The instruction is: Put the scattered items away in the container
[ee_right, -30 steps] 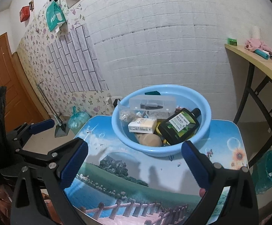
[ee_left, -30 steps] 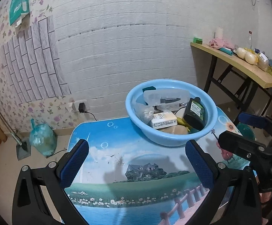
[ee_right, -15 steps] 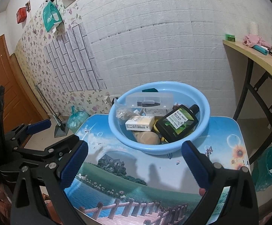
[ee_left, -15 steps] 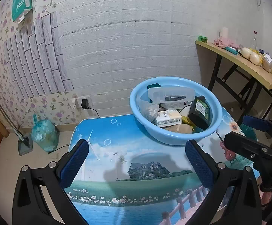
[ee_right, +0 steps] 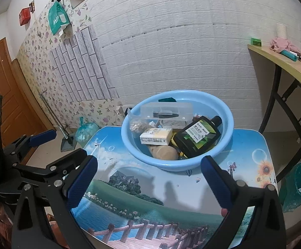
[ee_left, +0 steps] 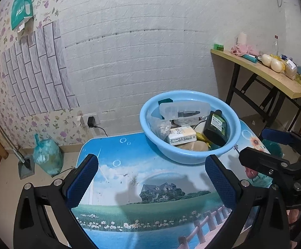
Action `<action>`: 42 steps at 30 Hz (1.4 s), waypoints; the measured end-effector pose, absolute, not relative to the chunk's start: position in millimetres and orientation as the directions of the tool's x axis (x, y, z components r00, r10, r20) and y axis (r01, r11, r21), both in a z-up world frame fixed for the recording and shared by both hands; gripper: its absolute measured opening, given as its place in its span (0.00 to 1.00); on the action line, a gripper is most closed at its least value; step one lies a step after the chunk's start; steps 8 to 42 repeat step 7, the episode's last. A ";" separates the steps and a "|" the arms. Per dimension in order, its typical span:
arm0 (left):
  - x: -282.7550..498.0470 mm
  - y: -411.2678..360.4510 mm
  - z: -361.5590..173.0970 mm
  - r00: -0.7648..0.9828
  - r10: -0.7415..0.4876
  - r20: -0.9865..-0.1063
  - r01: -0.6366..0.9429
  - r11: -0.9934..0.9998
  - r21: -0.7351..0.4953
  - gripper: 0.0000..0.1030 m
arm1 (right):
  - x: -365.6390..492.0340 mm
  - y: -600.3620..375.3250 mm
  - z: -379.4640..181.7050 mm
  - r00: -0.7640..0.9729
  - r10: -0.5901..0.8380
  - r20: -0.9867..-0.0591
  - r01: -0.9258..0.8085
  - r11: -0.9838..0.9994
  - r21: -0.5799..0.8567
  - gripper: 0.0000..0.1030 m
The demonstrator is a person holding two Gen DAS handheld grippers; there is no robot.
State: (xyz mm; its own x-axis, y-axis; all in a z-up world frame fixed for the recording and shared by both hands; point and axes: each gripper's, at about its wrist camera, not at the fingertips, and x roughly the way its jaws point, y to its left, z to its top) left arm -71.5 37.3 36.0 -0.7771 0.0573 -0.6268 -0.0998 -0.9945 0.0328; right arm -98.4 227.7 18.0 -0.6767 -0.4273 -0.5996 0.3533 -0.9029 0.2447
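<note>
Left tool (ee_left: 150, 178) spread wide and empty, right tool (ee_right: 149, 177) likewise, filled basin (ee_right: 225, 112) ahead

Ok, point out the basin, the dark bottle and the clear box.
basin (ee_right: 226, 112): right wrist view, on its bare right rim.
dark bottle (ee_right: 198, 140): right wrist view, on its green and white label.
clear box (ee_left: 194, 106): left wrist view, on its see-through lid.

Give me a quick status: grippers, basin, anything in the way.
Left gripper open, empty; right gripper open, empty. Basin on the table, holding bottle, soap box and clear case. Nothing in the way.
</note>
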 end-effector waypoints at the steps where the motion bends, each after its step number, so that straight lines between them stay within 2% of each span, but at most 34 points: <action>1: -70.6 35.7 36.9 -0.779 0.065 -0.623 -0.099 -0.995 0.021 1.00 | -98.5 227.9 18.0 -0.675 -0.431 -0.598 0.355 -0.901 0.248 0.99; 4: -69.2 32.7 38.9 -0.785 0.083 -0.614 -0.101 -0.995 -0.005 1.00 | -98.1 227.8 19.0 -0.678 -0.432 -0.595 0.356 -0.901 0.249 0.99; 7: -70.4 32.8 39.2 -0.786 0.044 -0.616 -0.071 -0.997 0.020 1.00 | -97.6 226.9 20.0 -0.680 -0.430 -0.594 0.357 -0.902 0.244 0.99; 42: -70.4 32.8 39.2 -0.786 0.044 -0.616 -0.071 -0.997 0.020 1.00 | -97.6 226.9 20.0 -0.680 -0.430 -0.594 0.357 -0.902 0.244 0.99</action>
